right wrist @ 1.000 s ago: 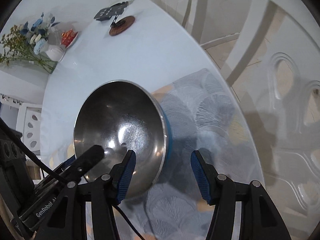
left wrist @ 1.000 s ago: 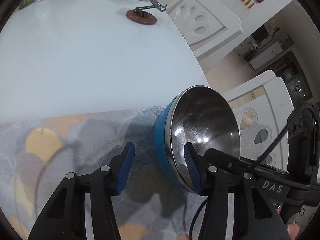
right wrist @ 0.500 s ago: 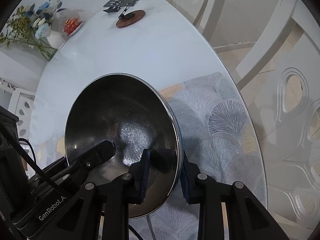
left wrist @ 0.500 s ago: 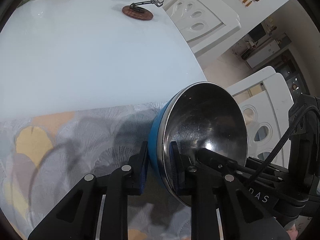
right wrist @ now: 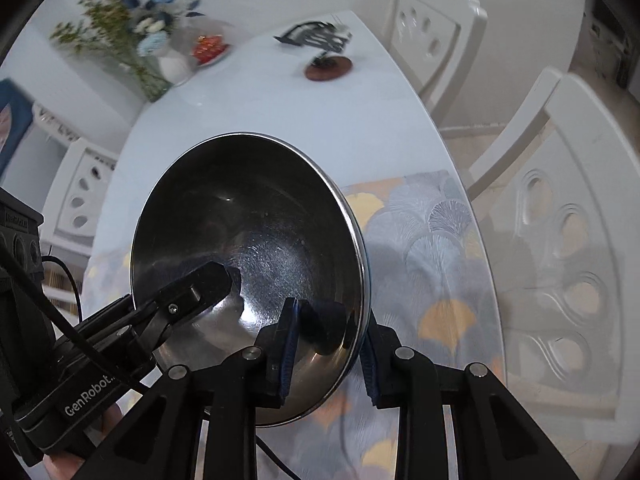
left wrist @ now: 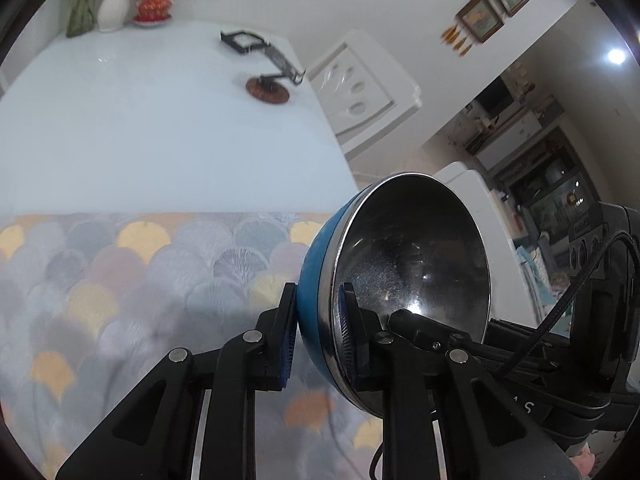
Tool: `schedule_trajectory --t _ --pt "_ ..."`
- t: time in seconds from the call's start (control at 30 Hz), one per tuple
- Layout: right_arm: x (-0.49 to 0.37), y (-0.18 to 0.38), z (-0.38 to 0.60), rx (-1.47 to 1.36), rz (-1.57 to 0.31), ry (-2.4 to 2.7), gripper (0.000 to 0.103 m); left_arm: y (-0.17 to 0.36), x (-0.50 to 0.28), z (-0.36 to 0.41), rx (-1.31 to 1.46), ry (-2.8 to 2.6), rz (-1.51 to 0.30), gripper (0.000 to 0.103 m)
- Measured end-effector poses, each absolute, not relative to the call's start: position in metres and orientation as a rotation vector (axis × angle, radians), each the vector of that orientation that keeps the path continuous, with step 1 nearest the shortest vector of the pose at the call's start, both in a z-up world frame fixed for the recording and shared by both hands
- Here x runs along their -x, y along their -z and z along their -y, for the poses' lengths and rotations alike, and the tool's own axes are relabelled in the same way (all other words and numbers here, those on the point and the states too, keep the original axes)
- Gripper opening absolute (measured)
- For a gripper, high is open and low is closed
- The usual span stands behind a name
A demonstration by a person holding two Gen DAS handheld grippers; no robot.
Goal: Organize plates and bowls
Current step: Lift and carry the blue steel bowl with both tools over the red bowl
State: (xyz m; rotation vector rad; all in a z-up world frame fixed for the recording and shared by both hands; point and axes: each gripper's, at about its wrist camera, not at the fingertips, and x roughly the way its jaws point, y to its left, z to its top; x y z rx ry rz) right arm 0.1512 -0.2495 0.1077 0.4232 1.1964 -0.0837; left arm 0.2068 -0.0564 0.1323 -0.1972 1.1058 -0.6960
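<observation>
Bowl [left wrist: 412, 256]: steel inside, blue outside, held off the desk [left wrist: 160, 128] between both tools, tilted so that its opening faces sideways in each wrist view. It hangs above the patterned mat [left wrist: 120, 280], which covers the near part of the white desk.

Left hand-held gripper [left wrist: 316, 340]: jaws narrow, clamped on the bowl's rim. One blue pad presses the blue outer wall, the other sits inside against the steel. The jaws have just been closing, with the rim between them.

Right hand-held gripper [right wrist: 328, 348]: jaws narrow, likewise clamped on the rim at the opposite side of the bowl; one pad inside on the steel, the other outside. These jaws too have just been closing on the rim. In the right wrist view the tip of the left tool shows inside the bowl at lower left.

Background, far end of desk: a black stand on a round brown base [left wrist: 267, 90], a white vase with flowers [right wrist: 172, 64], a small red dish [right wrist: 208, 48] just beside the vase. White chairs [right wrist: 560, 240] stand along the desk's edge. Both views are slightly blurred.
</observation>
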Motion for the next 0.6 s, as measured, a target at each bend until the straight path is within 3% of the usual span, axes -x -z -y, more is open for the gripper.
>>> schedule_trajectory --t 0.37,0.6 --pt "-0.071 -0.177 0.183 -0.358 -1.149 0.023 0.028 -0.191 -0.117 -0.009 0.244 0.653 -1.008 0.017" --pt "-0.01 -0.184 0.13 -0.331 -1.18 -0.033 0.029 -0.182 -0.057 -0.051 0.243 0.619 -1.037 0.017"
